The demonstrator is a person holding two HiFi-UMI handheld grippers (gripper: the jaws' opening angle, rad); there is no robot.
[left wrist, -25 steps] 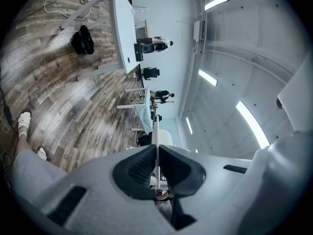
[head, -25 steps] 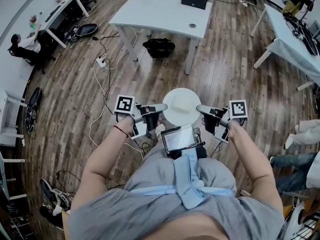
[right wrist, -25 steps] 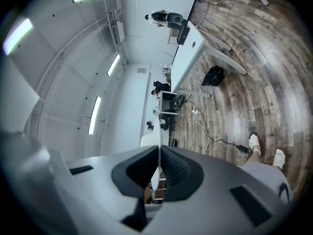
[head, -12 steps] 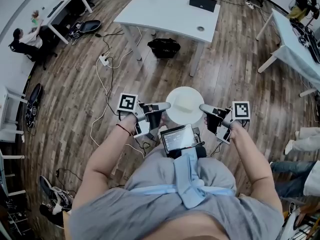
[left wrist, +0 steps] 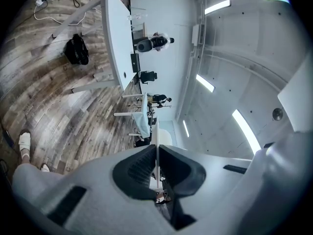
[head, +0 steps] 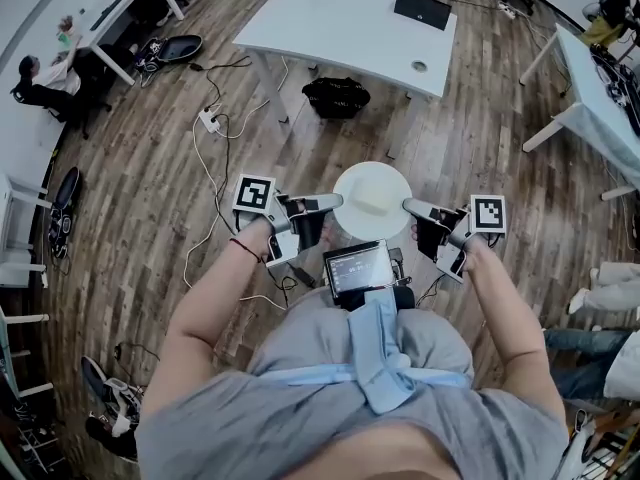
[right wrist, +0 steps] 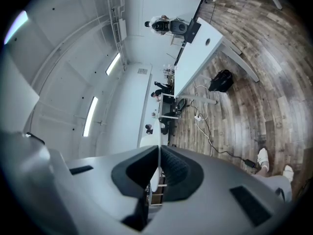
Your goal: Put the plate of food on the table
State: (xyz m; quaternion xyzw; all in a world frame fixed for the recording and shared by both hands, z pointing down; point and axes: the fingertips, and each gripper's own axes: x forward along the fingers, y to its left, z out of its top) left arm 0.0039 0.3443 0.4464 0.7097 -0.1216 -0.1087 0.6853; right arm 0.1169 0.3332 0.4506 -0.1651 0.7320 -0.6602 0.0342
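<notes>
1. The left gripper (head: 335, 201) has its jaws pinching the plate (head: 372, 200) at its left rim.
2. The right gripper (head: 410, 206) has its jaws pinching the opposite rim.
3. The plate hangs level above the wooden floor (head: 150, 198), well apart from the white bench (head: 340, 28).

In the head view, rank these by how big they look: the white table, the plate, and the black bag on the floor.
1. white table, largest even though farthest.
2. plate, nearest the camera, which inflates it.
3. black bag, smallest, but farther off than the plate.
</notes>
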